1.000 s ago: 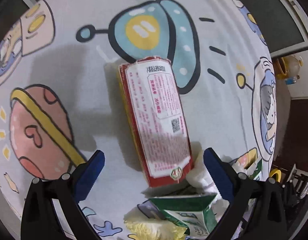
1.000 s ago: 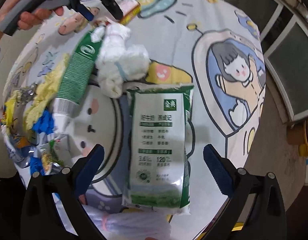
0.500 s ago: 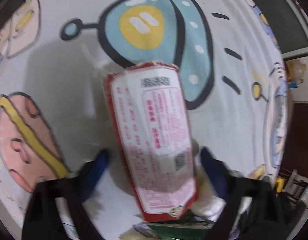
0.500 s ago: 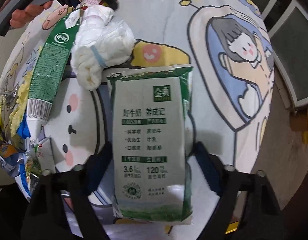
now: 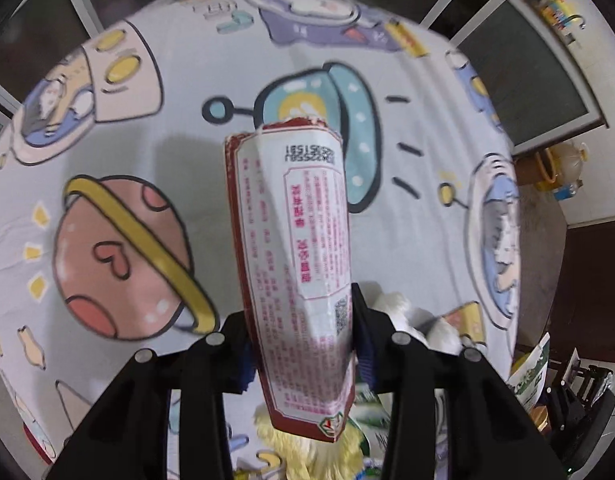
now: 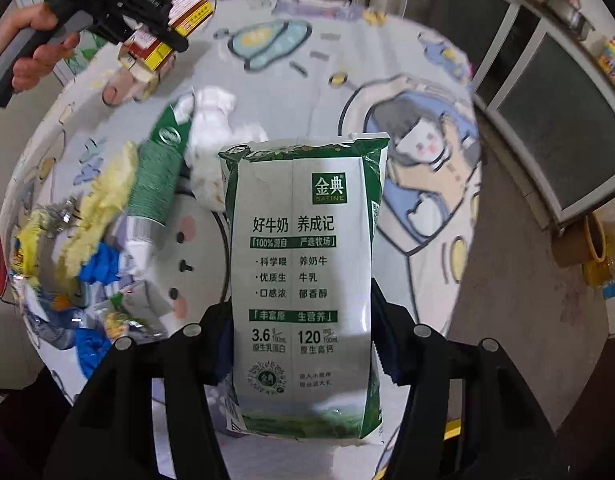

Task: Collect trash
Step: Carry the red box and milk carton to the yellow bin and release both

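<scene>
Both grippers squeezing trash packets

The left gripper closes on the red wrapper and the right gripper on the milk pouch; each packet's long axis runs up-frame from centre, crosswise between the jaws.

On the cartoon-print cloth side of things: one red-and-white carton, two green milk cartons, one white tissue wad.

carton: red, white | pouch: green, white | cloth: cartoon print
</scene>
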`<state>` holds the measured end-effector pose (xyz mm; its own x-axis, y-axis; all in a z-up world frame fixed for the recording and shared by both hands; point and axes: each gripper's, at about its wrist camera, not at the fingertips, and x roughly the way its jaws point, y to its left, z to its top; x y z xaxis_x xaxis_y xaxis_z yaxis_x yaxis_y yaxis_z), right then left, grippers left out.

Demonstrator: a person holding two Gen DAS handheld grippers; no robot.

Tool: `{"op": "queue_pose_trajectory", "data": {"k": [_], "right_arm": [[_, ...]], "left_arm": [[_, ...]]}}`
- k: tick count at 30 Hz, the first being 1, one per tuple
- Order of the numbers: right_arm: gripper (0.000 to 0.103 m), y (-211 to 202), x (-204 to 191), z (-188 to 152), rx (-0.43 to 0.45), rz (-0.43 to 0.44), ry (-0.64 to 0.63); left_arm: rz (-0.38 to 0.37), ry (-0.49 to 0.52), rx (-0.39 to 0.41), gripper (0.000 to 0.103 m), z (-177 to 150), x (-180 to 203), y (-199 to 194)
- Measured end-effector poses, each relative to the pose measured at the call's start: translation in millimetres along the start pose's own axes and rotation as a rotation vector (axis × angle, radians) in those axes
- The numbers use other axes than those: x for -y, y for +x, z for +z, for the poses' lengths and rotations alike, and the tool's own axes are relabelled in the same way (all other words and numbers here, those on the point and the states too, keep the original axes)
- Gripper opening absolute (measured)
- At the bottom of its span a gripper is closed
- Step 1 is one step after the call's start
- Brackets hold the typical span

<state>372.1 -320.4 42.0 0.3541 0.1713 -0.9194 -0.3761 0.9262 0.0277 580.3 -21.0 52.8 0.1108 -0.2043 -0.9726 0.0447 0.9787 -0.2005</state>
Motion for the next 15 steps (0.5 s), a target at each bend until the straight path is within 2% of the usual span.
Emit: {"op": "queue_pose_trajectory", "data": {"k": [7, 15], "right_arm": [[0.055, -40, 7, -13, 0.085, 0.021, 0.069], [0.055, -95, 41, -61, 0.183, -0.001, 0.175]], "left_arm": [[-0.026, 0.041, 0.041, 0.037, -46, 16, -40], [-0.083, 0.178, 0.035, 0.037, -95, 87, -61]]}}
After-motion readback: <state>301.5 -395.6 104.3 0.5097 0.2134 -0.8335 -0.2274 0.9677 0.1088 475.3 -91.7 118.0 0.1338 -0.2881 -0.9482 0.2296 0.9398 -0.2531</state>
